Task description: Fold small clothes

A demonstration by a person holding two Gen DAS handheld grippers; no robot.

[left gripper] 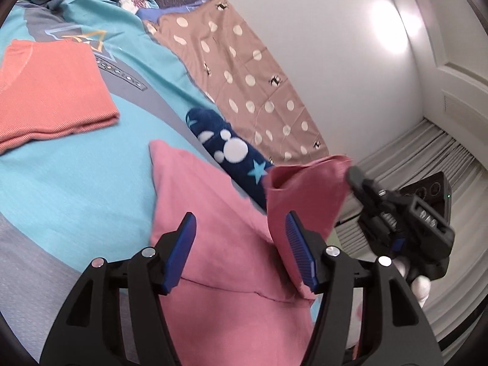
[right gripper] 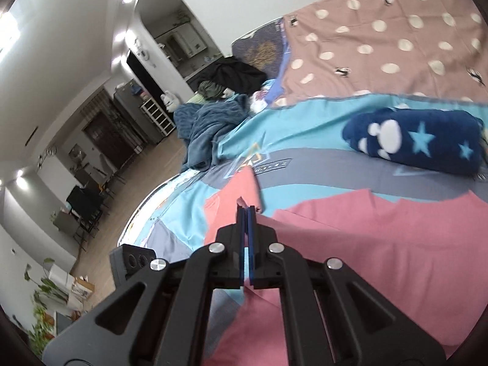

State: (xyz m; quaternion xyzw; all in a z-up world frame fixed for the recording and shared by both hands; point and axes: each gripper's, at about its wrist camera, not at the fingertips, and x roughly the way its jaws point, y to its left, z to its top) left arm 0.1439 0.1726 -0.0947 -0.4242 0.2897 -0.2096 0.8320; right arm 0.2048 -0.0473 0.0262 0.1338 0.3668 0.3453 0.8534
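Observation:
A pink garment (left gripper: 213, 213) lies on the bed, spread under my left gripper (left gripper: 241, 215). That gripper is open, and its blue pads (left gripper: 183, 250) stand wide apart with pink cloth between them. One corner of the garment (left gripper: 305, 189) is lifted off the bed and hangs against the right-hand pad. My right gripper (left gripper: 353, 177) is shut on that corner. In the right wrist view the right gripper (right gripper: 245, 210) has its pads together with a thin tip of cloth sticking out, and the pink garment (right gripper: 381, 244) stretches off to the right.
A folded coral garment (left gripper: 52, 97) lies to the left on the turquoise and grey bedcover (left gripper: 91, 183). A navy fuzzy piece with stars (left gripper: 231, 155) lies just beyond the pink one. A heap of dark clothes (right gripper: 210, 122) sits at the far bed end. The bed edge (right gripper: 143, 207) drops to wooden floor.

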